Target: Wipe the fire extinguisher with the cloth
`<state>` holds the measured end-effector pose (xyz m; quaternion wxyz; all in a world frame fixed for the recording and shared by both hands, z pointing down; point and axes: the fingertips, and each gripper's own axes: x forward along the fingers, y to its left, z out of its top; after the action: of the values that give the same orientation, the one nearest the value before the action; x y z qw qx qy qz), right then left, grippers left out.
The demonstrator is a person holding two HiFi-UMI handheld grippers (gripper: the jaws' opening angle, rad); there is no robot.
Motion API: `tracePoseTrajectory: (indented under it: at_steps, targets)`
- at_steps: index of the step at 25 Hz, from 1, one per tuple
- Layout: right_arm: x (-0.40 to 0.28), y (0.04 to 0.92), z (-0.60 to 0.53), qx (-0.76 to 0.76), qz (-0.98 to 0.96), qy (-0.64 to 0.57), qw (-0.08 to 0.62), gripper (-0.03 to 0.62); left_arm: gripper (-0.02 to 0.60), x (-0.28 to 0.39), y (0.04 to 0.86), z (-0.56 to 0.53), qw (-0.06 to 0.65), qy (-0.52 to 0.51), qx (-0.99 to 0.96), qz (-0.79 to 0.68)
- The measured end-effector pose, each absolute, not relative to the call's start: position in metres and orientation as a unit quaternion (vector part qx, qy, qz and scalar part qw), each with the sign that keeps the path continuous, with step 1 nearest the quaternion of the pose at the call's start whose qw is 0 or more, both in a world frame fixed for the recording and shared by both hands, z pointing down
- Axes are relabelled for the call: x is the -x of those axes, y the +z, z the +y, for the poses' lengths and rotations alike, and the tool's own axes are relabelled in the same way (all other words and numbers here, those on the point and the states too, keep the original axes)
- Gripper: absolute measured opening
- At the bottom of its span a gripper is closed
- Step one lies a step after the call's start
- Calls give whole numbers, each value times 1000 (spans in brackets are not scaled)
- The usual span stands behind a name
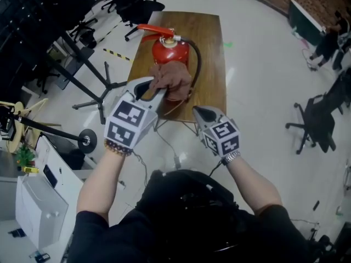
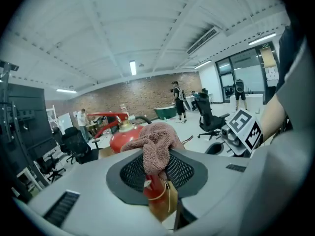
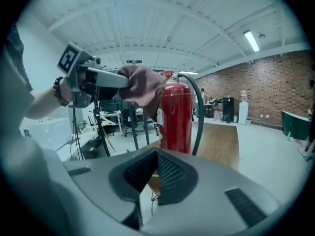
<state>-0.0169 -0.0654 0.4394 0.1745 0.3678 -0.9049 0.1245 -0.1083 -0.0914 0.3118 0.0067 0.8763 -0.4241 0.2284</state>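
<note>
Brick walls, office chairs and a pale floor ringed the wooden worktop [image 1: 211, 64]. On its left half the red fire extinguisher [image 1: 171, 51] stood upright, its black hose [image 1: 196, 64] looping down the right side. The left hand-held gripper [image 1: 157, 92] was clamped on the cloth [image 1: 174, 76], a pinkish-brown terry rag bunched up against the cylinder. The right hand-held gripper [image 1: 198, 113] hung by the worktop's near edge, jaws pressed together with nothing in them. That cloth looked soft, light and floppy, best pinched by a thick fold. The glossy painted cylinder looked heavy, rigid and slick, so steadying it below the red lever [image 1: 155, 30] seemed wise.
</note>
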Motion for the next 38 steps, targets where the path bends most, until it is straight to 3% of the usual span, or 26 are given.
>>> tracePoseTrajectory:
  at_steps: [10, 28, 38]
  targets:
    - [1, 436, -63, -369, -908, 117, 163, 21, 83, 99, 270, -133, -22, 201, -854, -480]
    - [-29, 461, -68, -380, -896, 146, 178, 21, 80, 82, 336, -154, 7, 231, -842, -488]
    - [-29, 472, -65, -379, -893, 157, 185, 23, 80, 77, 407, -149, 61, 267, -840, -469]
